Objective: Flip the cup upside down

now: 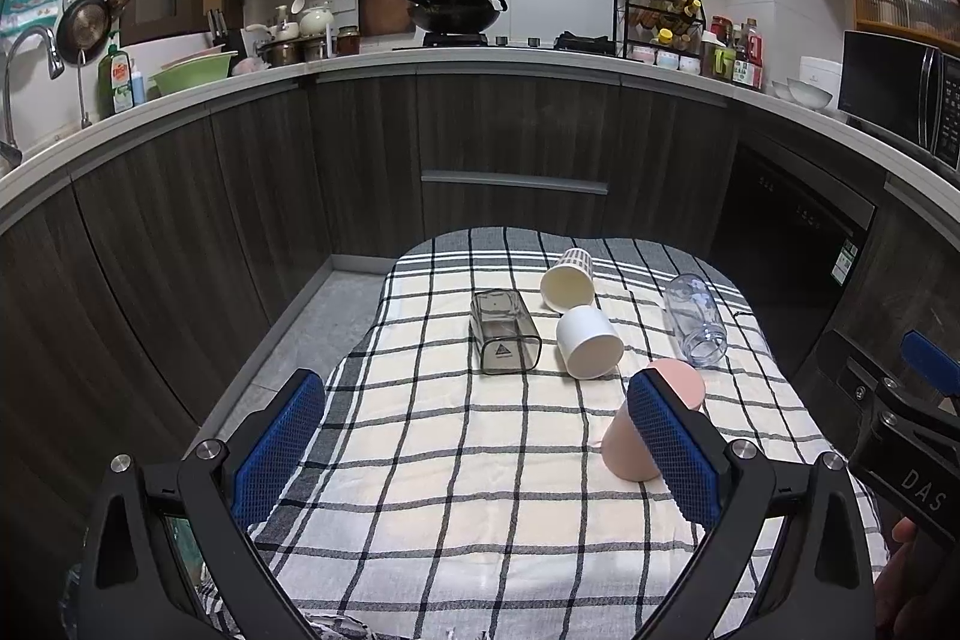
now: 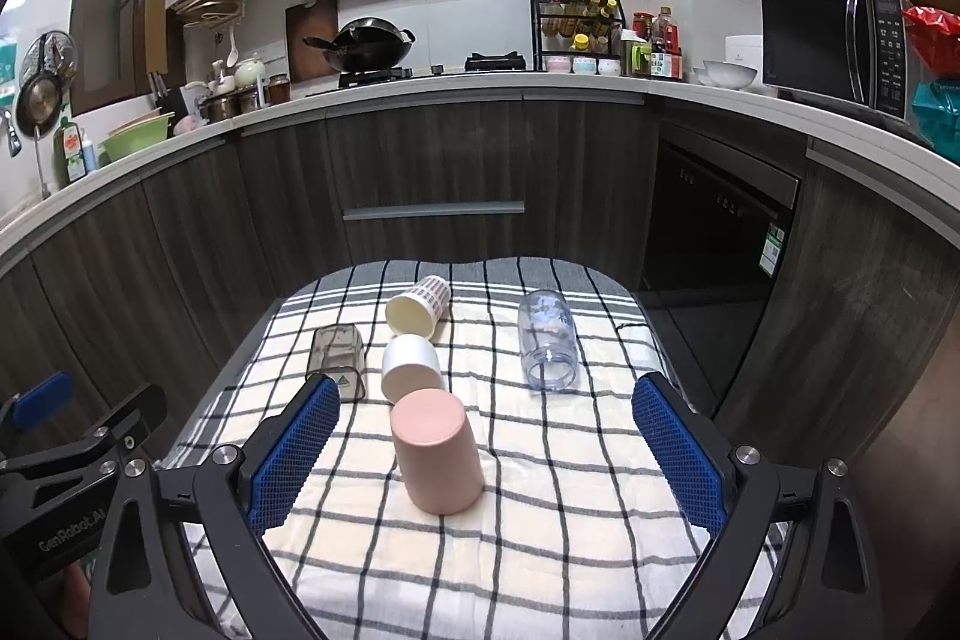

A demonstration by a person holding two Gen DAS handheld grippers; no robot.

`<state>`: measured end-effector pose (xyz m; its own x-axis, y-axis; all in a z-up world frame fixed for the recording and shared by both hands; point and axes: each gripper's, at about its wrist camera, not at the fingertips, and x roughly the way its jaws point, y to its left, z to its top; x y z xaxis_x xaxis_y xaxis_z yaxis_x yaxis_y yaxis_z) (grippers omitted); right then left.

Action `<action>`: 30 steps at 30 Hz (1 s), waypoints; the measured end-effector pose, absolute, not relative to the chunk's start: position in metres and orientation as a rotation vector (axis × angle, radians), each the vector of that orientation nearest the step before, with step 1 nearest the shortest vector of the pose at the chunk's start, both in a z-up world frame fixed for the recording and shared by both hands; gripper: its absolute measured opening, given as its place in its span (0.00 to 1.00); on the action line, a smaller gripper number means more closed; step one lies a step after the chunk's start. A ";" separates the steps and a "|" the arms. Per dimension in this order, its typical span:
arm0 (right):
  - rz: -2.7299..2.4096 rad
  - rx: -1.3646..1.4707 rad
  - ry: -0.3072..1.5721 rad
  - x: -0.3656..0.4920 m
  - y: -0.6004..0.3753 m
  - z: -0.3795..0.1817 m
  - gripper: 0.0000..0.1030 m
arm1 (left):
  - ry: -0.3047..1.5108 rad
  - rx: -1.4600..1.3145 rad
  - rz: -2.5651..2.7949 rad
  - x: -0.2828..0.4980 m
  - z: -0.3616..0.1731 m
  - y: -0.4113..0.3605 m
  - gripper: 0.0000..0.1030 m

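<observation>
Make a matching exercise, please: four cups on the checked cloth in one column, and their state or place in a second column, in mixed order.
Column 1
1. pink cup
2. smoky square cup
3. clear cup
4. patterned cup

Column 2
a. lies on its side, farthest to the right
b. stands upside down, nearest the grippers
c. lies at the far end, cream inside showing
d. lies on its side, farthest to the left

Pairs: 1-b, 2-d, 3-a, 4-c
</observation>
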<state>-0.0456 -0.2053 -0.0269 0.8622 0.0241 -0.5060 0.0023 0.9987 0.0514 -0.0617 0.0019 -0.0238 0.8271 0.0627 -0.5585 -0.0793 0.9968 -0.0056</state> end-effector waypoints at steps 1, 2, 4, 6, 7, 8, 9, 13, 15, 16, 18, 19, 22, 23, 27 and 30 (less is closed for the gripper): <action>0.011 0.051 0.530 -0.046 -0.205 -0.027 0.96 | 0.593 -0.030 0.074 -0.062 -0.023 0.002 1.00; 0.010 0.051 0.529 -0.046 -0.205 -0.027 0.96 | 0.593 -0.031 0.074 -0.062 -0.023 0.002 1.00; 0.011 0.051 0.530 -0.045 -0.205 -0.027 0.96 | 0.590 -0.028 0.073 -0.062 -0.023 0.002 1.00; 0.010 0.051 0.529 -0.046 -0.205 -0.027 0.96 | 0.587 -0.028 0.073 -0.063 -0.022 0.001 1.00; 0.011 0.051 0.529 -0.046 -0.205 -0.027 0.96 | 0.586 -0.028 0.073 -0.063 -0.022 0.001 1.00; 0.011 0.050 0.529 -0.046 -0.205 -0.027 0.96 | 0.587 -0.028 0.073 -0.063 -0.022 0.001 1.00; 0.011 0.051 0.530 -0.046 -0.205 -0.027 0.96 | 0.588 -0.028 0.074 -0.063 -0.022 0.001 1.00; 0.011 0.051 0.530 -0.046 -0.205 -0.026 0.96 | 0.587 -0.031 0.075 -0.065 -0.020 0.000 1.00; 0.011 0.051 0.529 -0.047 -0.205 -0.026 0.96 | 0.586 -0.030 0.074 -0.065 -0.020 0.001 1.00; 0.011 0.051 0.529 -0.046 -0.205 -0.026 0.96 | 0.585 -0.031 0.074 -0.065 -0.020 0.001 1.00; 0.011 0.052 0.530 -0.046 -0.205 -0.026 0.96 | 0.583 -0.031 0.075 -0.065 -0.019 0.000 1.00; 0.011 0.052 0.530 -0.046 -0.205 -0.026 0.96 | 0.581 -0.032 0.074 -0.065 -0.020 0.000 1.00; 0.012 0.052 0.529 -0.046 -0.205 -0.026 0.96 | 0.582 -0.032 0.074 -0.065 -0.020 0.001 1.00; 0.011 0.051 0.529 -0.046 -0.205 -0.026 0.96 | 0.584 -0.032 0.074 -0.065 -0.020 0.000 1.00; 0.012 0.052 0.532 -0.047 -0.205 -0.026 0.96 | 0.591 -0.040 0.074 -0.064 -0.020 0.001 1.00; 0.012 0.051 0.531 -0.046 -0.205 -0.027 0.96 | 0.589 -0.038 0.073 -0.064 -0.019 0.001 1.00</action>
